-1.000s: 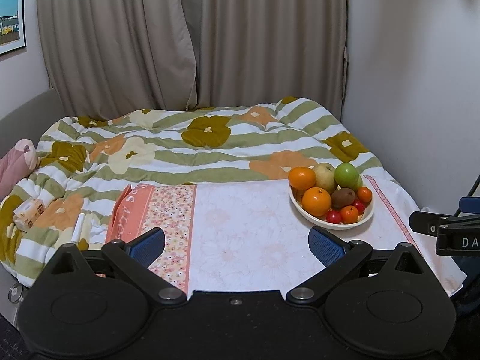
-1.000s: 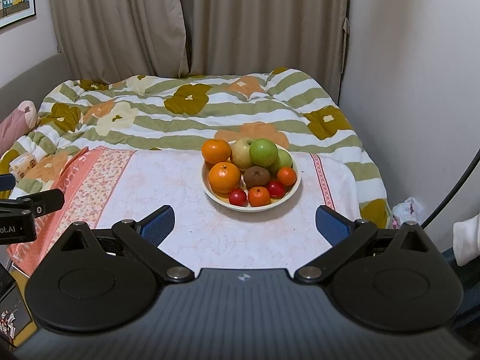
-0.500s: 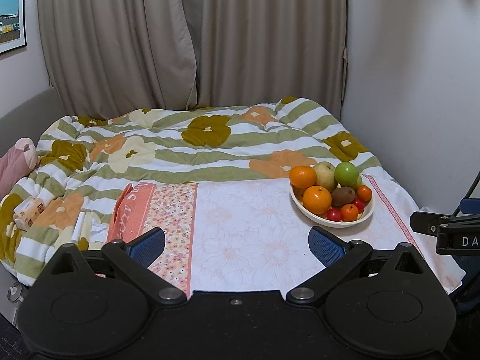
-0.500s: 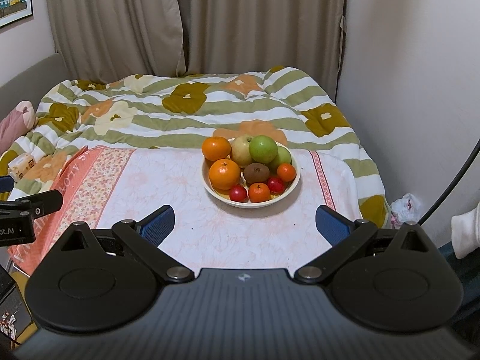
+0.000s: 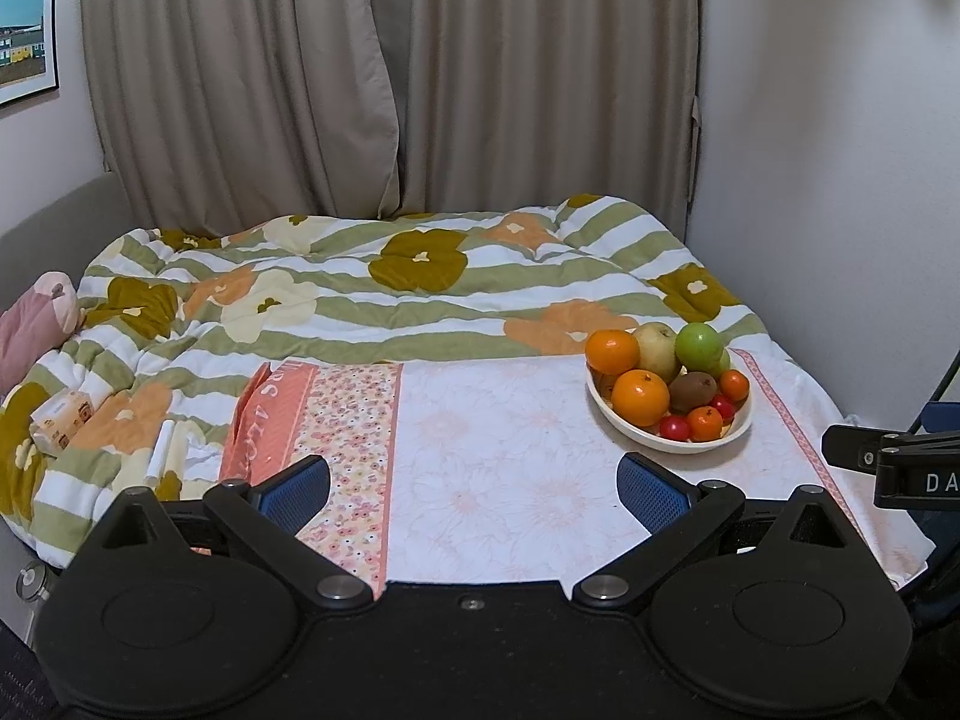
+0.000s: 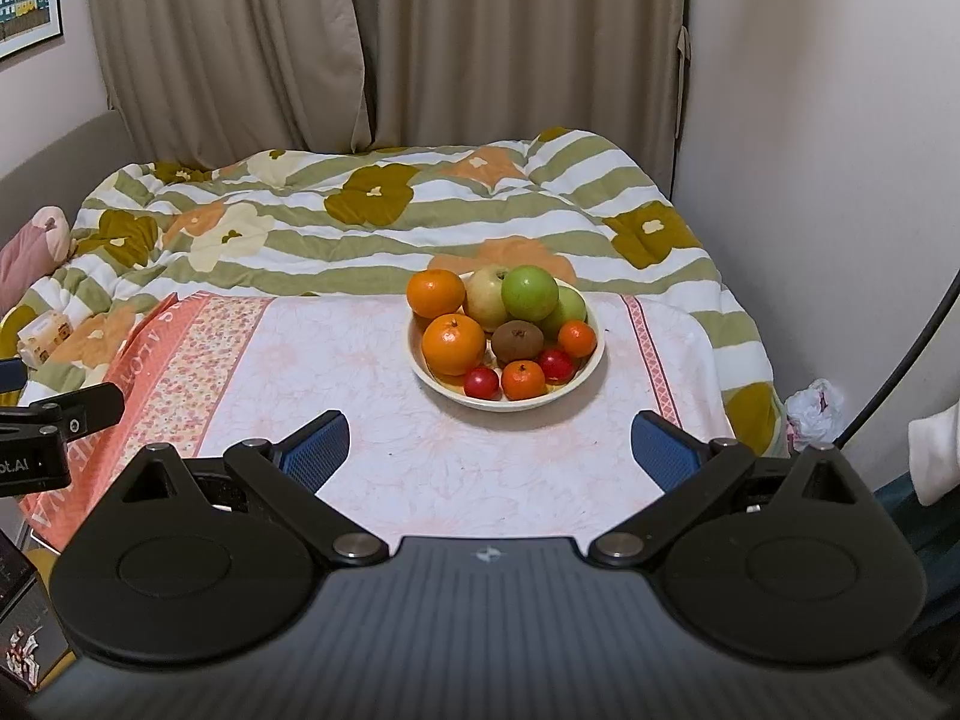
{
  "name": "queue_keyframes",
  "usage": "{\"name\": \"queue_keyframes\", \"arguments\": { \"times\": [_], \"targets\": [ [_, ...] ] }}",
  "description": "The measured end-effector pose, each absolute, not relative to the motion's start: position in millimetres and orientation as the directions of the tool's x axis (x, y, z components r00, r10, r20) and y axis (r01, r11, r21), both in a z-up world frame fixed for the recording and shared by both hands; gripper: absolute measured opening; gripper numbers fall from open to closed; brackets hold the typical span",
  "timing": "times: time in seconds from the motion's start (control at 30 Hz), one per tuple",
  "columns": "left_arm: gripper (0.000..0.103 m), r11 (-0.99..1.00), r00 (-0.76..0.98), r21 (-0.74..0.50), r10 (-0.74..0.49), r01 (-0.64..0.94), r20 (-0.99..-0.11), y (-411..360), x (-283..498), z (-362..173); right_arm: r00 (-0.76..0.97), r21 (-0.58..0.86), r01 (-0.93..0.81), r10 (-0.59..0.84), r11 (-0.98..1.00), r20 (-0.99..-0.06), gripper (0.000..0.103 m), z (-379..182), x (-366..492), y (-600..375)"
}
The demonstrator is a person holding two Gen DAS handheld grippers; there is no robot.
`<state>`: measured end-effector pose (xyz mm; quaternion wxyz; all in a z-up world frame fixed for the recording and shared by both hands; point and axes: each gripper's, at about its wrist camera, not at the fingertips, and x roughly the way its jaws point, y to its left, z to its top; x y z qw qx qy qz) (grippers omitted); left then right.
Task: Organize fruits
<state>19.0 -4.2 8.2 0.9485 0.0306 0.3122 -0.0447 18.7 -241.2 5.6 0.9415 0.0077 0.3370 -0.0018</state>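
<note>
A cream bowl (image 6: 579, 381) (image 5: 729, 438) heaped with fruit stands on a floral cloth. It holds two oranges (image 6: 453, 344), green apples (image 6: 530, 293), a yellowish pear (image 6: 487, 297), a brown kiwi (image 6: 517, 341), small tangerines and red cherry tomatoes. My right gripper (image 6: 489, 450) is open, short of the bowl and centred on it. My left gripper (image 5: 474, 489) is open over the cloth, with the bowl ahead to its right. Neither holds anything. Each gripper's side shows at the edge of the other's view.
The pink-and-white floral cloth (image 6: 336, 360) lies on a bed with a green-striped flowered quilt (image 6: 372, 228). A tissue pack (image 5: 63, 420) and pink cushion (image 5: 33, 330) lie at the left. Curtains and a white wall bound the bed; a plastic bag (image 6: 813, 405) sits at the right.
Both views have drifted slightly. The bowl sits a little higher and farther off in the right wrist view. Both grippers stay open.
</note>
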Motion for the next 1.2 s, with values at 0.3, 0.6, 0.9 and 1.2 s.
{"name": "queue_keyframes", "arguments": {
  "times": [0.3, 0.6, 0.9, 1.2],
  "targets": [
    [0.103, 0.994, 0.801, 0.030, -0.066, 0.104, -0.595, -3.5, 19.0, 7.9, 0.771, 0.017, 0.013, 0.001, 1.000, -0.636, 0.103, 3.6, 17.3, -239.7],
    [0.103, 0.994, 0.805, 0.032, -0.068, 0.108, -0.590, -4.6, 22.5, 8.5, 0.773, 0.017, 0.016, -0.001, 1.000, -0.635, 0.103, 3.0, 17.4, -239.6],
    [0.103, 0.993, 0.810, 0.049, -0.061, 0.110, -0.583, -7.8, 23.9, 8.7, 0.773, 0.019, 0.015, 0.001, 1.000, -0.635, 0.103, 3.3, 18.9, -240.2],
    [0.103, 0.991, 0.811, 0.054, -0.068, 0.122, -0.580, -9.5, 25.9, 7.4, 0.770, 0.021, 0.015, 0.002, 1.000, -0.638, 0.103, 3.0, 19.8, -240.5]
  ]
}}
